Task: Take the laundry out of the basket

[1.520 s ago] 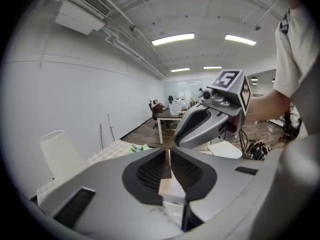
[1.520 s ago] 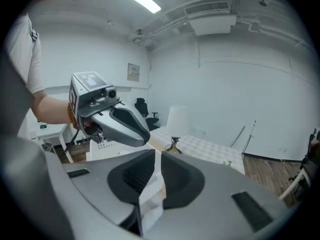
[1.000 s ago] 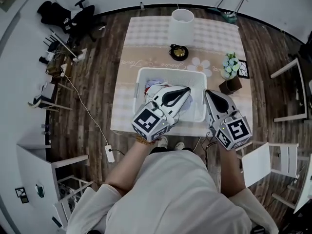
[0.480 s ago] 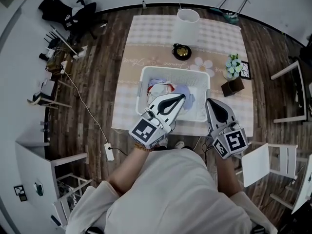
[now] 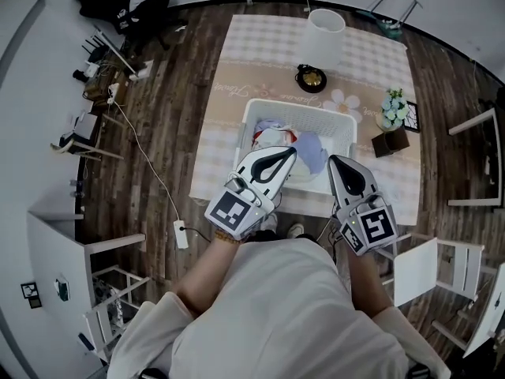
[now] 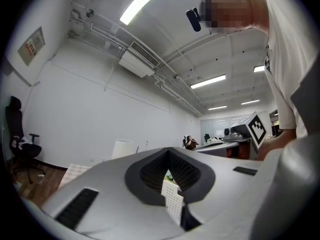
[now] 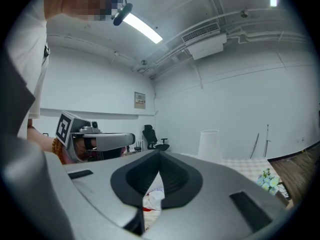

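Both finger pairs closed, empty: left gripper [image 5: 289, 154], right gripper [image 5: 334, 163]. Laundry [image 5: 310, 145] in basket [image 5: 298, 107] ahead of fingers; best open wide before reaching down.

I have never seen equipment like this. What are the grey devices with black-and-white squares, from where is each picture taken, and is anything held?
A person holds a two-jaw hand tool in each hand: the left gripper and the right gripper. The head view comes from a camera on the person's head, looking down. The other two views come from cameras riding on the grippers. On the table stand a white basket with laundry, a lamp and flowers. Both grippers are shut and hold nothing.
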Demonstrator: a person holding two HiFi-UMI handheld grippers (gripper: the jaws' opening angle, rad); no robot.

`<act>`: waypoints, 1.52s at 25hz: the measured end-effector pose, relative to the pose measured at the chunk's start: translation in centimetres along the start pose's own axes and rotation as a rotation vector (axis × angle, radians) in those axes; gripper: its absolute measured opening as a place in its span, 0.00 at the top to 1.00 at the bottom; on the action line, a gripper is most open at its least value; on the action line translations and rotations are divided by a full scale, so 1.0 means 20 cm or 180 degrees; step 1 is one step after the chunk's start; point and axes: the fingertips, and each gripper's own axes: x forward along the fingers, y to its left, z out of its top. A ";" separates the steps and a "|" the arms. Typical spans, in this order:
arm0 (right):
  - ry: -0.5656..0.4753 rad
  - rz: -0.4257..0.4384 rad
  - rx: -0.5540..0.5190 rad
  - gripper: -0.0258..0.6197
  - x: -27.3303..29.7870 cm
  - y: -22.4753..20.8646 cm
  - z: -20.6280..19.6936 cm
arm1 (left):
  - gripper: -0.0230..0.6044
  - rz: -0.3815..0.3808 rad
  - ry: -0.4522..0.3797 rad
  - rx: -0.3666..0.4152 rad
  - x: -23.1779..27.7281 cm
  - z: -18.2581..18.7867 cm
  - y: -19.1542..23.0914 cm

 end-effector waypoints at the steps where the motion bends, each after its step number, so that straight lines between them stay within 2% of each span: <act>1: 0.0000 0.0052 -0.0002 0.96 0.03 0.03 0.00 | 0.93 0.0042 0.0000 0.0005 -0.03 0.00 0.02; 9: -0.0022 0.0468 -0.0065 0.96 0.24 0.28 0.00 | 0.93 0.0407 -0.0045 0.0056 -0.26 -0.01 0.18; 12: 0.0000 0.0512 -0.0101 0.96 0.27 0.32 0.00 | 0.93 0.0437 -0.0034 0.0107 -0.30 -0.03 0.21; 15: 0.0114 0.0479 -0.0195 0.95 0.28 0.32 -0.04 | 0.92 0.0359 0.0091 0.0119 -0.27 -0.05 0.19; 16: 0.0176 0.0473 -0.0239 0.91 0.28 0.30 -0.05 | 0.92 0.0272 0.0165 0.0182 -0.25 -0.08 0.18; 17: 0.0245 0.0474 -0.0287 0.91 0.28 0.29 -0.08 | 0.89 0.0143 0.0274 0.0283 -0.21 -0.10 0.17; 18: 0.0321 0.0482 -0.0336 0.90 0.29 0.27 -0.10 | 0.77 -0.0010 0.0403 0.0422 -0.18 -0.13 0.15; 19: 0.0405 0.0494 -0.0388 0.90 0.29 0.24 -0.12 | 0.73 -0.0161 0.0540 0.0566 -0.15 -0.17 0.13; 21: 0.0613 0.0550 -0.0513 0.89 0.31 0.20 -0.17 | 0.69 -0.0411 0.0833 0.0803 -0.09 -0.24 0.12; 22: 0.0751 0.0602 -0.0591 0.83 0.32 0.18 -0.21 | 0.69 -0.0510 0.0988 0.0925 -0.07 -0.27 0.12; 23: 0.0912 0.0668 -0.0681 0.72 0.33 0.16 -0.26 | 0.69 -0.0603 0.1148 0.1072 -0.04 -0.31 0.12; 24: 0.1087 0.0739 -0.0782 0.67 0.34 0.15 -0.31 | 0.65 -0.0694 0.1312 0.1243 -0.01 -0.35 0.12; 27: 0.1645 0.0960 -0.1141 0.57 0.38 0.10 -0.49 | 0.64 -0.0994 0.1798 0.1770 0.08 -0.50 0.14; 28: 0.1823 0.1039 -0.1251 0.51 0.39 0.08 -0.55 | 0.64 -0.1102 0.1961 0.1920 0.10 -0.56 0.15; 30: 0.2108 0.1179 -0.1427 0.47 0.42 0.05 -0.66 | 0.61 -0.1312 0.2289 0.2161 0.15 -0.69 0.17; 33: 0.2438 0.1342 -0.1573 0.44 0.48 0.02 -0.81 | 0.59 -0.1580 0.2706 0.2336 0.21 -0.90 0.21; 38: 0.2816 0.1539 -0.1606 0.44 0.56 -0.01 -1.04 | 0.56 -0.1897 0.3172 0.2378 0.28 -1.18 0.24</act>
